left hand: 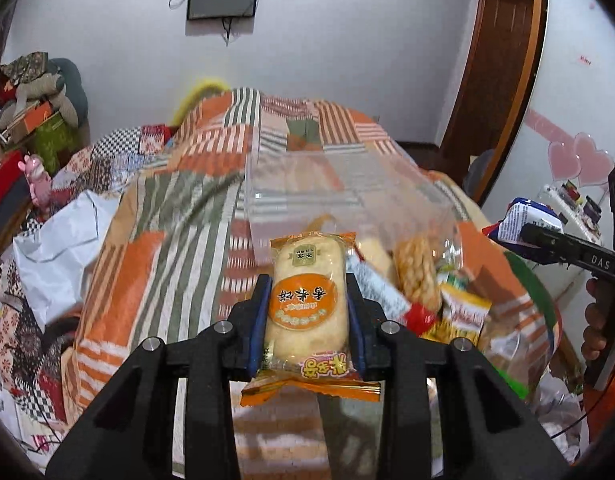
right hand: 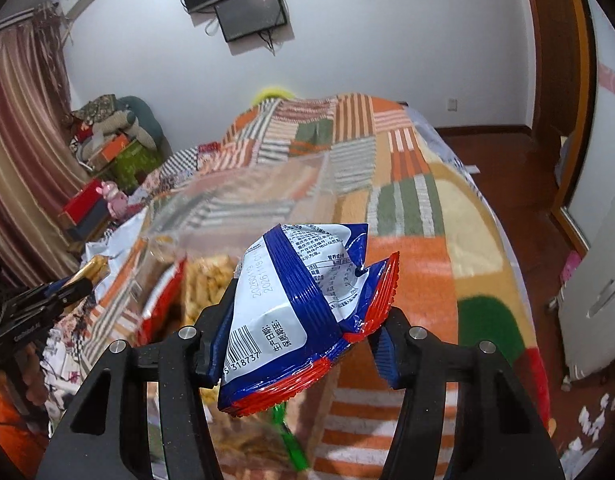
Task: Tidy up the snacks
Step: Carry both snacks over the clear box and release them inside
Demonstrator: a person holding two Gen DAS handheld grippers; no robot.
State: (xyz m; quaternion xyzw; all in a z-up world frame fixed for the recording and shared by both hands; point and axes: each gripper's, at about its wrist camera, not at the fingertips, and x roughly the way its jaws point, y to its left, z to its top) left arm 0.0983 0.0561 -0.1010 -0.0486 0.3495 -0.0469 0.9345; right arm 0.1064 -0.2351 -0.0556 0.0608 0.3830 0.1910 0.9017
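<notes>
We see the clear box (left hand: 347, 192) and loose snacks (left hand: 419, 280) blurred; the blue packet (right hand: 291, 320) hides one finger's pad.

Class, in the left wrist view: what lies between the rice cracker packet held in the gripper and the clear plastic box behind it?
Nothing: the rice cracker packet in the left gripper reaches the clear plastic box directly in the left wrist view.

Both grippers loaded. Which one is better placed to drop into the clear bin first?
Left, probably. The left gripper holds the rice cracker pack directly in front of the clear bin. The right gripper holds the blue and red packet off to the bin's side over the blanket.
</notes>
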